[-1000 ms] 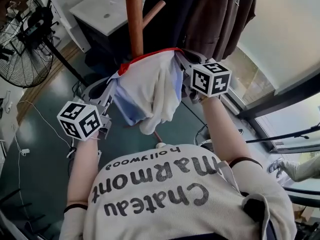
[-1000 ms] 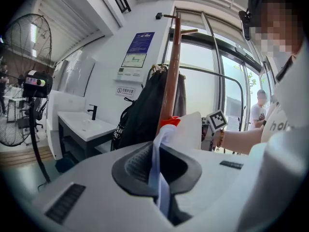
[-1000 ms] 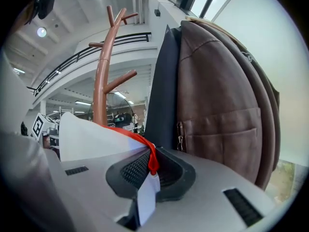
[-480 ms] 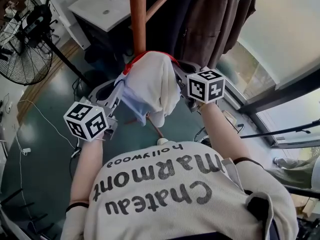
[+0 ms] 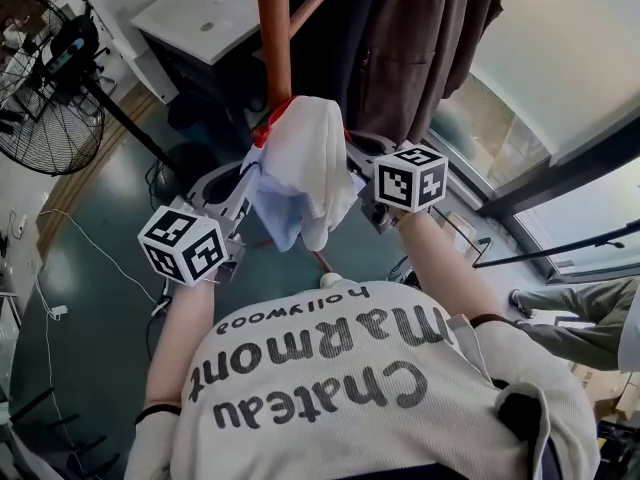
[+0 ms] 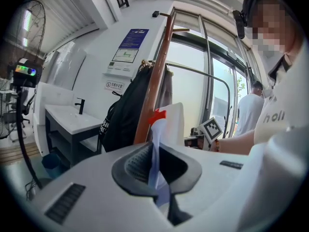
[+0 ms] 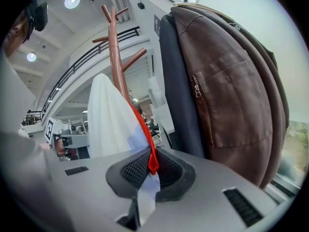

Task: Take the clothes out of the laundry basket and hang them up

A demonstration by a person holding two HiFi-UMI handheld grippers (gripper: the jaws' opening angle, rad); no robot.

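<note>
Wooden coat stand [image 5: 272,38] bearing a brown jacket [image 5: 420,58] rises ahead, with the white red-trimmed garment [image 5: 305,158] held up just before its pole, one edge pinched in the left claw [image 6: 155,168], the other in the right claw [image 7: 150,170].

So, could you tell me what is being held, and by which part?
The left gripper and right gripper both pinch the white garment along its red-trimmed edge.

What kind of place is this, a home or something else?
Likely an office or lab staged as a home: a wooden coat stand hung with a brown jacket, a white sink counter and a floor fan.
</note>
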